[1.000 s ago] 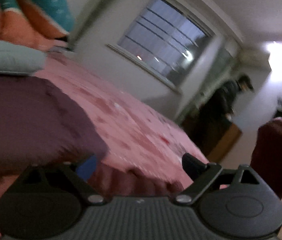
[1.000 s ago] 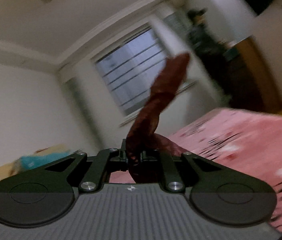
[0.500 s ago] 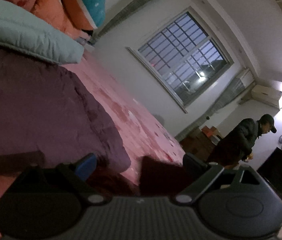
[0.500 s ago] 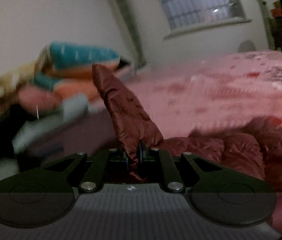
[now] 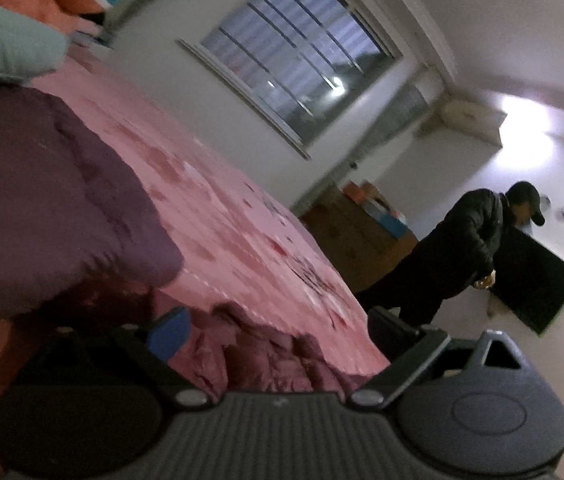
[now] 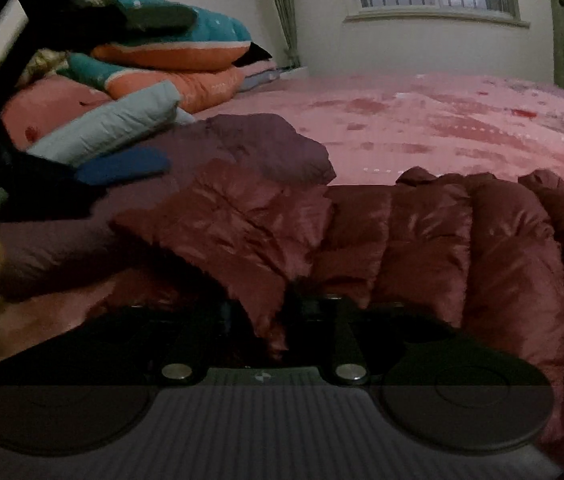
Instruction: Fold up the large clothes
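On the pink bed cover (image 6: 462, 120) lies the dark red padded jacket (image 6: 422, 240), spread across the near edge of the bed, with one flap of it draped toward my right gripper (image 6: 278, 312). My right gripper's jaws have just been opening; that flap of the jacket hangs between them, and I cannot tell whether the pads touch it. A purple quilt (image 6: 262, 144) lies beside the jacket on its far left side, and folded bedding (image 6: 178, 48) is stacked behind it near the wall. My left gripper (image 5: 278, 328) hovers low over crumpled jacket fabric (image 5: 266, 356) with its fingers released and wide apart, a blue pad (image 5: 168, 330) on one finger, nothing clamped. From the left wrist view a barred window (image 5: 302, 64) is visible, and a person in dark clothes (image 5: 462, 248) stands beyond the bed
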The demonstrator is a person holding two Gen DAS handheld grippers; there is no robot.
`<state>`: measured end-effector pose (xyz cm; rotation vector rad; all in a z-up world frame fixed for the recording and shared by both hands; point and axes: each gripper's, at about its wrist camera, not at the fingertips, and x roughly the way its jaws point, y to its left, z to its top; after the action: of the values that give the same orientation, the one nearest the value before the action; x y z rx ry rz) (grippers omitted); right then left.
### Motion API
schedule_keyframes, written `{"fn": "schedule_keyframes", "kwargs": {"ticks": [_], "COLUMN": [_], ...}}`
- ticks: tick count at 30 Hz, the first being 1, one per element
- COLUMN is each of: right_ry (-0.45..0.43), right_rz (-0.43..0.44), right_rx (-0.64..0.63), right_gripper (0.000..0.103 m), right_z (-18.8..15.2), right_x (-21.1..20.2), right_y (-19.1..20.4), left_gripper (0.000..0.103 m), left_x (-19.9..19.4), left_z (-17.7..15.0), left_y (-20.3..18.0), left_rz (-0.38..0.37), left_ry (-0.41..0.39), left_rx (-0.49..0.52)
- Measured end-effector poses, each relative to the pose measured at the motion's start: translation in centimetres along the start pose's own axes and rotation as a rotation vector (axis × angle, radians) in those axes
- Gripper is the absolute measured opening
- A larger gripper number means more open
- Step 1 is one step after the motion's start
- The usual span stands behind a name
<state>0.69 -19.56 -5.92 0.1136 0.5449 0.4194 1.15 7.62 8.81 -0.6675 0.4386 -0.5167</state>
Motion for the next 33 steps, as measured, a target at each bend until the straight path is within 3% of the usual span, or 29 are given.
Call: {"fn": "schedule_keyframes", "kwargs": {"ticks": [1,6,8,10,13,16,18,19,20,22,28,33], "right_ry": [-0.004,-0.033,-0.052,-0.083,-0.129,-0.12,-0.111,-0.1,-0.08,-0.052,0.02,0.012], "right_rz": [0.005,-0.016,-0.027,-0.067,-0.213,-0.349,-0.432,-0.454,-0.46,-0.449,-0.496,-0.53], "right_rx": [-0.004,-0.039,-0.034,-0.04,-0.03,0.075,0.142,0.177,0.216,0.29,0.25,0.191], "right_gripper": [0.074,0.078,0.092,0.093,0.091,0.088,0.082,0.073,0.064,0.06,0.061,0.062], "right_z": [-0.2,-0.6,-0.3,-0.3,-0.2,-0.3,-0.7,-1.0,-1.2,-1.8,-3.1,-3.0], "right_x": [-0.6,-4.5,-6.3,-8.2,-10.5,-11.4,-11.4,-11.3,-10.9,-10.0,-8.8,-7.9], "right_y": [0.3,-0.6,-1.3,-2.3,-5.0,-9.5,-12.3,-13.7,-14.9,-16.7,-16.1,-16.0], "left_gripper": [0.095,0.095,0.095,0.095,0.095,0.095,0.095,0.095,0.095,0.095,0.096,0.098], "left_x": [0.3,1.8,2.4,3.0,3.7,4.5,4.8,5.1,5.3,5.8,6.6,6.8], "left_z": [-0.2,-1.2,-1.7,-2.0,-2.8,-3.5,-4.0,-4.3,-4.6,-5.3,-6.7,-8.0], "left_y": [-0.1,-0.2,-0.3,-0.4,-0.8,-1.0,-1.0,-1.0,-1.0,-1.0,-0.4,-0.1], "left_rz": [-0.008,0.0,0.029,0.076,0.171,0.222,0.251,0.265,0.273,0.289,0.309,0.317], "left_ry": [0.012,0.087,0.116,0.148,0.196,0.226,0.244,0.257,0.267,0.288,0.318,0.306], "left_rx": [0.01,0.026,0.047,0.085,0.154,0.205,0.234,0.251,0.266,0.297,0.329,0.369]}}
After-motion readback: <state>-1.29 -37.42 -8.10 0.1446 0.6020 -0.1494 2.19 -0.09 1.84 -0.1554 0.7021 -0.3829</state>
